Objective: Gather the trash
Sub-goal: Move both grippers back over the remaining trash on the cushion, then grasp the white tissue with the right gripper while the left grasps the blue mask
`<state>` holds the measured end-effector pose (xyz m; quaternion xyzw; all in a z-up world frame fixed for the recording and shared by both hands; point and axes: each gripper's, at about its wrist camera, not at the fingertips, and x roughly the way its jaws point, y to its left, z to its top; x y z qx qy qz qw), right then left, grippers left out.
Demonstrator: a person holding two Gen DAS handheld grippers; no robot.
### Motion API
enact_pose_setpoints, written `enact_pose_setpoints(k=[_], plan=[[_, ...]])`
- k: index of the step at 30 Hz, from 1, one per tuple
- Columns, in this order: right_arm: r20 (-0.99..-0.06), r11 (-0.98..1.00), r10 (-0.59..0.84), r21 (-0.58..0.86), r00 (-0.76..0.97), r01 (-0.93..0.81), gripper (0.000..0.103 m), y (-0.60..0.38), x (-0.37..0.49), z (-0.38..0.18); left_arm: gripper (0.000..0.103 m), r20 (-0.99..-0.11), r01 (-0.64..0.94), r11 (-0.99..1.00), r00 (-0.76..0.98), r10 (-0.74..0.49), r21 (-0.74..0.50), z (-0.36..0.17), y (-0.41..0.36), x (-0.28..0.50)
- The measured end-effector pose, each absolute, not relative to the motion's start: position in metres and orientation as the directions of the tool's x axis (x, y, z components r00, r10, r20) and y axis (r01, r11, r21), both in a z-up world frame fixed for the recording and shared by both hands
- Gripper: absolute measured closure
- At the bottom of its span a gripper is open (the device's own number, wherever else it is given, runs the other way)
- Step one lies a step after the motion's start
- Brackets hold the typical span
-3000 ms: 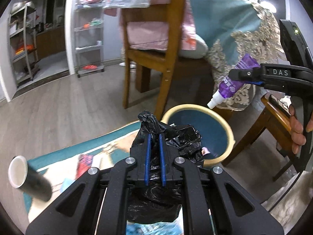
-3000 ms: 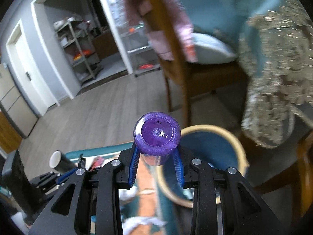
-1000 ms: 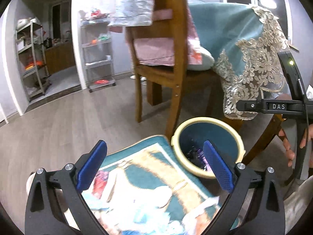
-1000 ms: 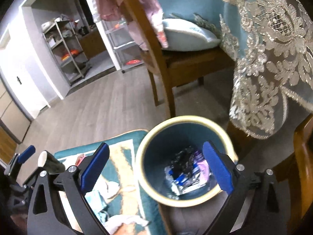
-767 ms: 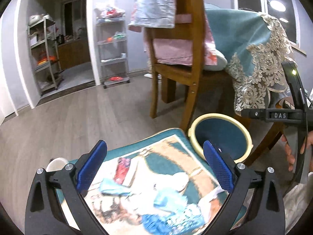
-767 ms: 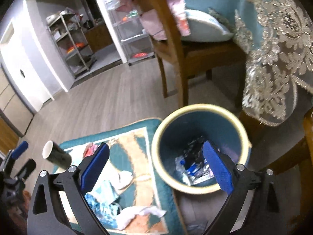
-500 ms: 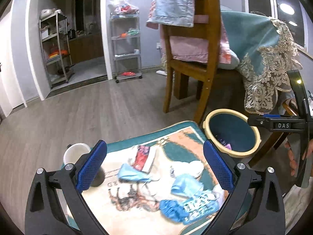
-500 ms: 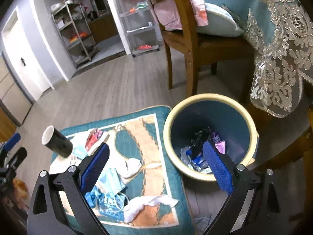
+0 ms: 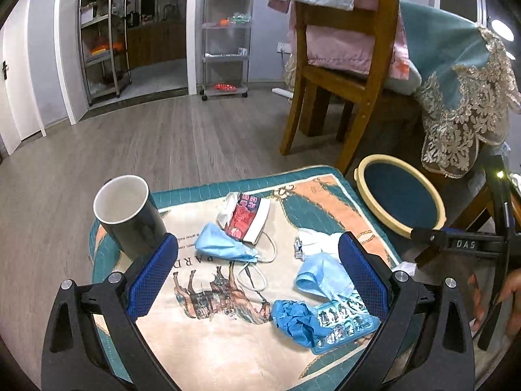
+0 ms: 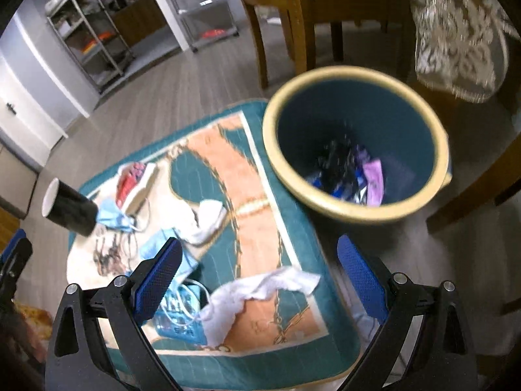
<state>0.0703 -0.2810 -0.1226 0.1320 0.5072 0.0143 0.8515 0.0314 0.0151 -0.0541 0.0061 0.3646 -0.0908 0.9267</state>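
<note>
Both claws are empty now. Three seconds back my left gripper point(image 9: 257, 270) was pinching a black bag and my right gripper point(image 10: 257, 277) a purple tube; both have since been let go, and purple and dark bits show at the bottom of the bin point(image 10: 420, 202). I take those for the dropped items, though the right wrist view is blurred. Both grippers have pulled back from the bin toward the mat point(image 9: 338, 192). Left jaws are spread wide, right jaws spread wide, nothing between either pair.

Meaning: one drop cycle done, next pick is up.

Trash left, all on the mat:
- blue mask point(image 9: 224, 244) near the mug
- red-and-white packet point(image 9: 247, 218) just behind it, touching it
- white crumpled piece point(image 9: 317, 242) mid-mat
- second blue mask point(image 9: 322, 280) touching the clear blister tray point(image 9: 342, 322)
- crumpled blue glove point(image 9: 293, 322) against that tray
- white tissue point(image 10: 260, 290) at the mat edge nearest the right claw

The black mug point(image 9: 133, 218) stands upright on the far left corner. Probably not trash, so I'd leave it.

The bin sits on the floor, touching the mat's right edge, beside the chair leg point(image 9: 358, 133).

Next, my guess: the left claw hangs over the glove and tray pile, the right over the tissue, so those look like the easiest grabs. Mask loops may snag on neighbours. The tray is flat and could slip.
</note>
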Motion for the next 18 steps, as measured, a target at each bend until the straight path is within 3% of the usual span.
enact_pose_setpoints(k=[5, 9, 16, 18], plan=[[-0.898, 0.972, 0.157, 0.215, 0.411, 0.097, 0.011, -0.274, 0.075, -0.150, 0.006, -0.707, 0.178, 0.983, 0.690, -0.156, -0.043, -0.069, 0.006, 0.040], [-0.927, 0.979, 0.171, 0.198, 0.335, 0.049, 0.039, -0.262, 0.079, -0.168, 0.006, -0.719, 0.202, 0.979, 0.676, -0.159, -0.026, -0.075, -0.003, 0.043], [-0.951, 0.982, 0.188, 0.189, 0.246, -0.020, 0.052, -0.244, 0.085, -0.193, 0.006, -0.746, 0.245, 0.969, 0.644, -0.170, -0.009, -0.091, -0.020, 0.050], [-0.952, 0.983, 0.182, 0.178, 0.245, -0.036, 0.061, -0.243, 0.087, -0.194, 0.006, -0.754, 0.257, 0.966, 0.635, -0.168, 0.002, -0.096, -0.025, 0.051]])
